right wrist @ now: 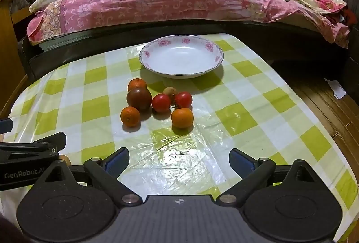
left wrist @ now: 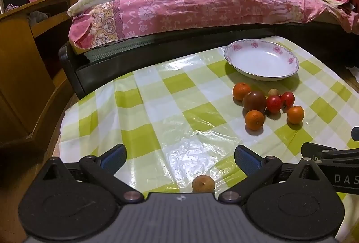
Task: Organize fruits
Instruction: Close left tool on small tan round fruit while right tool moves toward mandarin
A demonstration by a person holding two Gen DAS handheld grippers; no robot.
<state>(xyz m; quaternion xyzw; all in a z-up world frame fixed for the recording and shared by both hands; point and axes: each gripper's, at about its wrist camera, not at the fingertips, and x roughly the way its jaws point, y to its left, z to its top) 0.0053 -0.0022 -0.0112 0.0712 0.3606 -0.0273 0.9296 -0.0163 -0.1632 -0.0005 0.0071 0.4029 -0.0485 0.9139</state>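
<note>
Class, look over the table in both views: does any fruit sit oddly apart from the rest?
Yes. One small brown fruit lies alone near the left tongs, away from the cluster in front of the empty plate.

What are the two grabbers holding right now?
Nothing. The left gripper and the right gripper are both open and empty; the fruits lie on the tablecloth.

Small brown fruit [left wrist: 203, 183] half hidden behind the left tool's [left wrist: 179, 159] body.
</note>
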